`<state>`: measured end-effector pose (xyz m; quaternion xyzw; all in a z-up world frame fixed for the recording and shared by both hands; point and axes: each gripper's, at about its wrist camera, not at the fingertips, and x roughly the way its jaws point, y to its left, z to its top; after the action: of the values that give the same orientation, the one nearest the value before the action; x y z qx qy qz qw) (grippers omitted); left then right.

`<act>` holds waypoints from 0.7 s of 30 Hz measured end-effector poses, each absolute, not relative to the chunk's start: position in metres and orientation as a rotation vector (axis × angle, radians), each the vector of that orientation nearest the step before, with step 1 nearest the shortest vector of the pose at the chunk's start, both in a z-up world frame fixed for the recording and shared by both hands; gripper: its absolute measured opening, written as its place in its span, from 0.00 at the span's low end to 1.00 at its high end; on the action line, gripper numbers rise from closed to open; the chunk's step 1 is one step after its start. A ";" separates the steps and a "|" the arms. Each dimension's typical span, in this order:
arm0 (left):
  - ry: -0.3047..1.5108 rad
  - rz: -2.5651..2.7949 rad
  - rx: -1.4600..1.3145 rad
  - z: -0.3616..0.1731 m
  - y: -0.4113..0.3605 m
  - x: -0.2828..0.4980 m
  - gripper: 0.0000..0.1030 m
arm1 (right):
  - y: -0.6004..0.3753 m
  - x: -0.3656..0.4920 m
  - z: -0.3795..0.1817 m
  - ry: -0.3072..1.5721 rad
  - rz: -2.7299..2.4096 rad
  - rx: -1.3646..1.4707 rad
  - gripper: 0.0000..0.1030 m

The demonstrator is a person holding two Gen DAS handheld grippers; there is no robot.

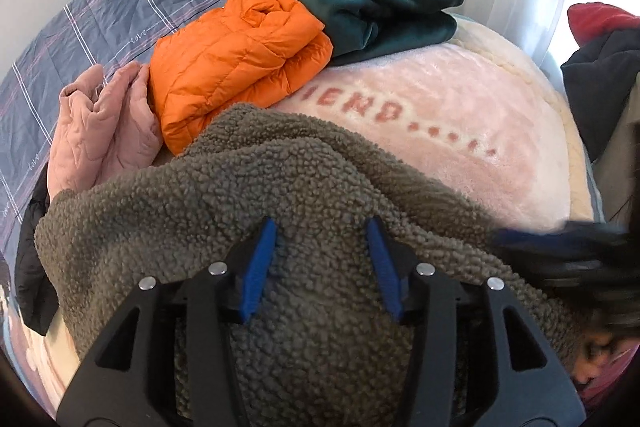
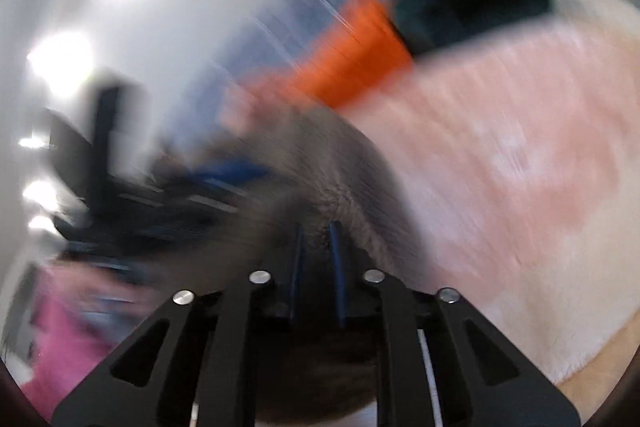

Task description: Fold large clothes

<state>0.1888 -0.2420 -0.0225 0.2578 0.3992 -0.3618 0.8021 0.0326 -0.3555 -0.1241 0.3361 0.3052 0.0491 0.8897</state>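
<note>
On the bed beside folded jackets (image 1: 240, 63), the left tool (image 1: 322, 259) spreads apart over a grey fleece (image 1: 280, 187) while the right tool (image 2: 316, 251) clamps its edge, readying a fold

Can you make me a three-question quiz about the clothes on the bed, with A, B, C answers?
1. Where is the orange puffer jacket?
A. Between the pink jacket and the dark green garment
B. On the floor
C. Under the grey fleece

2. What colour are the left gripper pads?
A. Red
B. Blue
C. Yellow

3. How is the orange jacket?
A. Hung up
B. Spread flat
C. Folded

Answers: 1 A, it lies between them on the bed. 2 B, both pads look blue. 3 C, it sits in a stacked bundle.
</note>
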 end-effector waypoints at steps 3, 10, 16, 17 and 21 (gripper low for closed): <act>0.847 -0.741 0.607 -0.031 -0.254 0.185 0.48 | -0.369 0.032 -0.147 0.647 0.111 0.800 0.00; 0.822 -0.756 0.602 -0.029 -0.251 0.185 0.48 | -0.362 0.015 -0.113 0.609 0.073 0.681 0.01; 0.821 -0.795 0.513 -0.025 -0.234 0.189 0.48 | -0.332 0.008 -0.074 0.475 0.193 0.600 0.07; 0.821 -0.796 0.509 -0.025 -0.234 0.189 0.48 | -0.320 0.008 -0.073 0.469 0.227 0.580 0.08; 0.829 -0.804 0.495 -0.025 -0.233 0.190 0.48 | -0.305 0.015 -0.091 0.499 0.126 0.507 0.10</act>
<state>0.1901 -0.2326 -0.0254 0.2317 0.3879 -0.3759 0.8090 0.0153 -0.3048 -0.0906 0.2478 0.2443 0.0618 0.9355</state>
